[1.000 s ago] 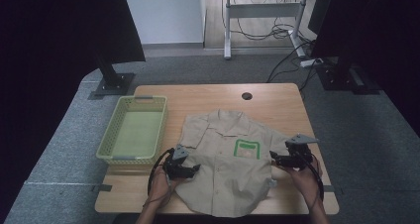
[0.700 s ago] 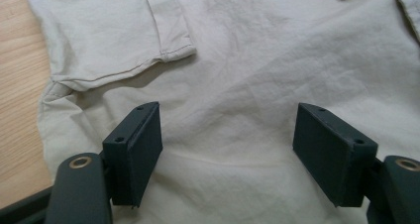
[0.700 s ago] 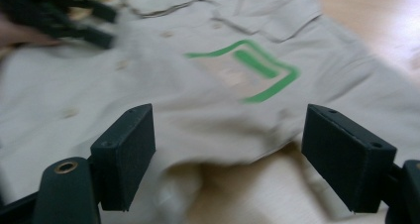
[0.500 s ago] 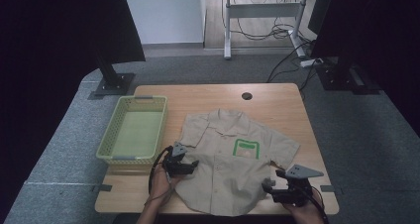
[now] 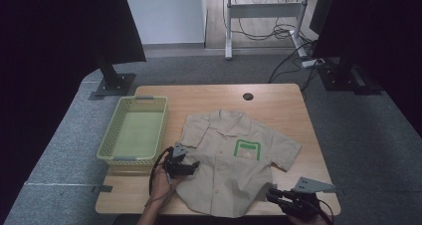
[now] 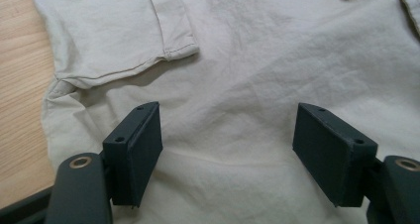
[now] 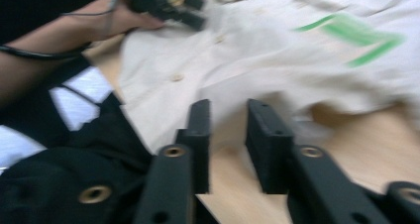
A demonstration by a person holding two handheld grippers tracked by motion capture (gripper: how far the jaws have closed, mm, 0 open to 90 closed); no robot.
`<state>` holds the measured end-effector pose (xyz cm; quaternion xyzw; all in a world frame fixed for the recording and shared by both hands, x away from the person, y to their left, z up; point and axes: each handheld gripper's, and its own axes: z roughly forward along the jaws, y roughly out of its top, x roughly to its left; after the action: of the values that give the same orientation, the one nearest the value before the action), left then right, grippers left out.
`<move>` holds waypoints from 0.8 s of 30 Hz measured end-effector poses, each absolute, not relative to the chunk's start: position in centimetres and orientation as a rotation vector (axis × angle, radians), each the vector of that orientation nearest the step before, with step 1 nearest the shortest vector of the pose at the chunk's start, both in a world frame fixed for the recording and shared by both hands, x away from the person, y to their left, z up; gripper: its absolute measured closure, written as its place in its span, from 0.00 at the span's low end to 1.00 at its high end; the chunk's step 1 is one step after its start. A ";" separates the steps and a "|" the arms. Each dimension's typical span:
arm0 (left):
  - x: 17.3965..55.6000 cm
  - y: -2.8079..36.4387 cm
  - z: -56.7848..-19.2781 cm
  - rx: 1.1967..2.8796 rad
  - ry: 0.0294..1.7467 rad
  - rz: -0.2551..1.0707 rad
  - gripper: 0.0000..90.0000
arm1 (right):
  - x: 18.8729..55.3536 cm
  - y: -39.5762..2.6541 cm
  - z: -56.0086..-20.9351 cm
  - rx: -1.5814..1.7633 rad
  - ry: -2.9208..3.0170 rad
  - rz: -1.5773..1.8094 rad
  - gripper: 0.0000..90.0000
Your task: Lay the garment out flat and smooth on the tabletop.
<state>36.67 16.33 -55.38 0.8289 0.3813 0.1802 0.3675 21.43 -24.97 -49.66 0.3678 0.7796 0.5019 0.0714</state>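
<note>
1. A beige short-sleeved cotton shirt [image 5: 234,163] with a green-outlined chest pocket lay spread flat on the pale wooden table [image 5: 278,105], just right of a light green plastic basket [image 5: 134,135].
2. The left gripper [image 5: 191,164] rested over the shirt's left edge, its jaws wide apart with only cloth beneath.
3. The right gripper [image 5: 271,195] sat at the shirt's lower right hem, its jaws having just been closing to a narrow gap, nothing visibly pinched.

1. My right gripper view is smeared by motion; the shirt [image 7: 277,45] and its green pocket trim [image 7: 361,33] are soft streaks.
2. In the high view, my right gripper [image 5: 278,197] is cut off by the bottom edge.
3. My left gripper [image 6: 228,149] hides the fabric beneath its blocks.
</note>
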 end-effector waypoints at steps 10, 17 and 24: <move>36.3 16.5 -55.4 2.139 0.960 0.452 0.28 | 23.6 -25.4 -47.7 1.102 2.211 1.347 0.43; 35.3 16.4 -53.2 2.147 0.922 0.420 0.38 | 25.2 -22.2 -48.2 1.008 2.255 1.323 0.33; 33.9 17.0 -52.6 2.211 0.892 0.325 0.37 | 27.7 -19.3 -51.0 0.989 2.366 1.183 0.30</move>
<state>33.85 17.01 -52.56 0.8575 0.3461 0.1259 0.3594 27.73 -19.29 -50.97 0.3458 0.8272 0.4137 0.1582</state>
